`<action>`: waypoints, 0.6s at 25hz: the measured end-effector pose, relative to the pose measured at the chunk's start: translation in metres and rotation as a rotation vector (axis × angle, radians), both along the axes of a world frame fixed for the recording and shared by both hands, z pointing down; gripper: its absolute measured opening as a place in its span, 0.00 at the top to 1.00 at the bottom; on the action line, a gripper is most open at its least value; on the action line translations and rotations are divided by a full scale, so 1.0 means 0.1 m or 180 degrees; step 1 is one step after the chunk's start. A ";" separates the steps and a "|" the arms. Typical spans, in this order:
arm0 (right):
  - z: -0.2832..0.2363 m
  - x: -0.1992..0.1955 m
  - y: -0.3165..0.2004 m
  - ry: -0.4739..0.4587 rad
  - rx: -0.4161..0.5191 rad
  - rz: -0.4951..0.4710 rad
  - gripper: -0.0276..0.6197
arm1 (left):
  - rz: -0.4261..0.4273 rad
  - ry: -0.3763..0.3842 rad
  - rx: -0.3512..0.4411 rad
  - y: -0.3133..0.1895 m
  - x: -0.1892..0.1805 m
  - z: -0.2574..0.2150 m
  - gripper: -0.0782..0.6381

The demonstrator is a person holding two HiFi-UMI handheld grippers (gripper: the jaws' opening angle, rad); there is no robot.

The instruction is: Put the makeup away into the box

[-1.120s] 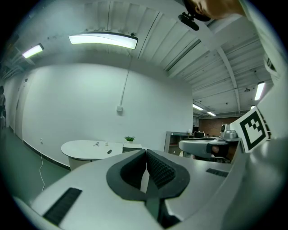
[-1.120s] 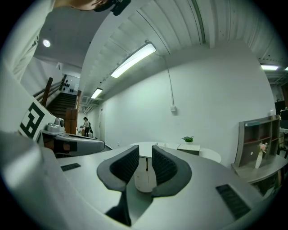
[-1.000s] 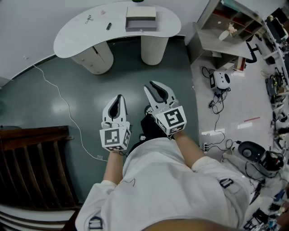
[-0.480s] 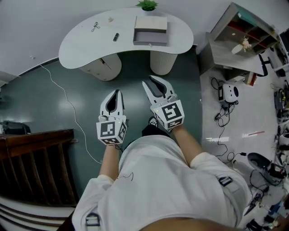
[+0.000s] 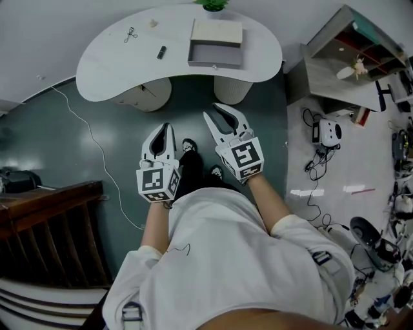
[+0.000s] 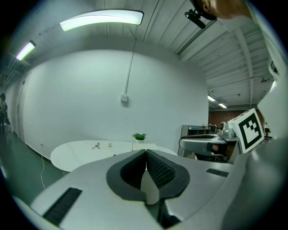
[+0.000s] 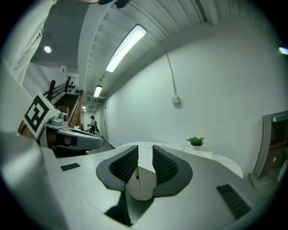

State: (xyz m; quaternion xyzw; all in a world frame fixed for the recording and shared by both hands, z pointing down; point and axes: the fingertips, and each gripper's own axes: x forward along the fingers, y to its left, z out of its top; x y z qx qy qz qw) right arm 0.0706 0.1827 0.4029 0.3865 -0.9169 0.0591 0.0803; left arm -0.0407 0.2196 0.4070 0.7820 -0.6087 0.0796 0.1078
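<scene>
Both grippers are seen carried nearer the table [image 5: 103, 71]. The left gripper [image 5: 166, 129] is closed and empty; the right gripper [image 5: 221, 113] is slightly parted, empty. Makeup [image 5: 161, 52] is laid on the table, left of the box [image 5: 216, 43]

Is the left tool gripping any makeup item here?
No, the left tool has its jaws closed against each other with nothing between them.

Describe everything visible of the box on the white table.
The box is pale and squarish, apparently open: a grey tray nearer the person, a cream panel behind it. It rests flat on the white table near its far edge, just before the small plant. Only the table touches it.
</scene>
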 end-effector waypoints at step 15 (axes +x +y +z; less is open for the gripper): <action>0.28 -0.91 -1.66 0.0943 0.0059 -0.0503 0.82 | 0.0120 0.0189 -0.0216 -1.94 -0.79 0.35 0.86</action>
